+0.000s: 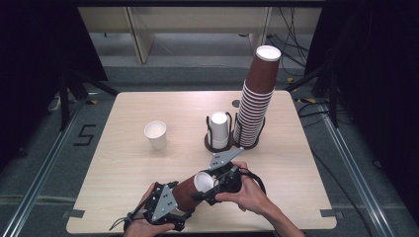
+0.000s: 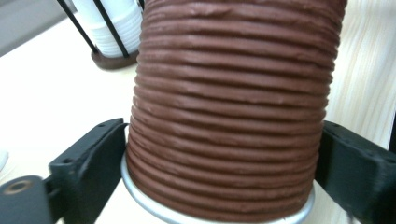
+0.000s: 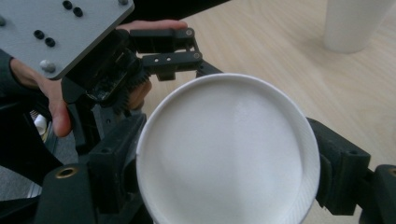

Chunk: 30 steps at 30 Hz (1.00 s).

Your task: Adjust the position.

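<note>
A brown ribbed paper cup (image 1: 185,193) with a white inside lies tilted above the table's front edge, held between both grippers. My left gripper (image 1: 174,200) has its jaws pressed on either side of the cup's base (image 2: 233,107). My right gripper (image 1: 206,185) comes from the right, and its jaws sit against both sides of the cup's white rim (image 3: 229,149). The right gripper view looks into the cup's mouth, with the left gripper's grey plate (image 3: 60,28) and the hand that holds it behind.
A single white cup (image 1: 156,135) stands upright left of centre on the wooden table (image 1: 148,103). A black wire holder with white cups (image 1: 219,131) stands at centre. A tall leaning stack of brown cups (image 1: 257,98) rises just right of it.
</note>
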### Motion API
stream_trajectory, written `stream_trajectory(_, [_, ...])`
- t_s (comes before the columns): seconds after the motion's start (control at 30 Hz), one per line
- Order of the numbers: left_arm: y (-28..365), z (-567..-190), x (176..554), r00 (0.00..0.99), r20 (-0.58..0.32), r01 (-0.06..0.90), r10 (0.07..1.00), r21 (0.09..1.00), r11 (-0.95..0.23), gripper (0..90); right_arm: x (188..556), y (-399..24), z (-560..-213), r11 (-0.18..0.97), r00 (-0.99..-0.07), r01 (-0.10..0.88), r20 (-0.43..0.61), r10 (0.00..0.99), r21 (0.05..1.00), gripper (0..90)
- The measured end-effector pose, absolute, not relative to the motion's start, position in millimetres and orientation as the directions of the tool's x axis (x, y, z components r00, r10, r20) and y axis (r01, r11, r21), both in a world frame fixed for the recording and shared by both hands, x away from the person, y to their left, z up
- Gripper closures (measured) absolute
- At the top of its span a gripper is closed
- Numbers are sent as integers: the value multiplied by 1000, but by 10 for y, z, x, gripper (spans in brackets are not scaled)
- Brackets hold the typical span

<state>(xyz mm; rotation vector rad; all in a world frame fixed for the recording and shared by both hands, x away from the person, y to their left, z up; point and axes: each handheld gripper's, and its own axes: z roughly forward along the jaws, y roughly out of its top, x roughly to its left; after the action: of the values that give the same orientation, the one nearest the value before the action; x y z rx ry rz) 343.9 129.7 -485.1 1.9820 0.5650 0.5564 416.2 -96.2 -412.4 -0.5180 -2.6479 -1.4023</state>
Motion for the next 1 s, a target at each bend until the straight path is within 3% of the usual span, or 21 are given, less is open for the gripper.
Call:
stream_trajectory(0.23, [1363,-4866,3454,798,76,107,598,958,-265,41,4216,-1100,-4044,422,-922,382,309,233,822,239])
stream_trajectory(0.53, [1341,-4882,3461,805,49,99,592,971,-216,47,4222,-1112,-4035,388,-917,397,338,213,832,238])
stream_trajectory(0.77, [1375,-4815,3472,818,88,102,569,951,-293,103,4240,-1144,-4050,409,-907,421,364,214,810,221])
stream_trajectory(1.0, [1390,-4795,3477,831,131,132,540,897,-422,115,4252,-1169,-4015,474,-939,335,249,237,814,154])
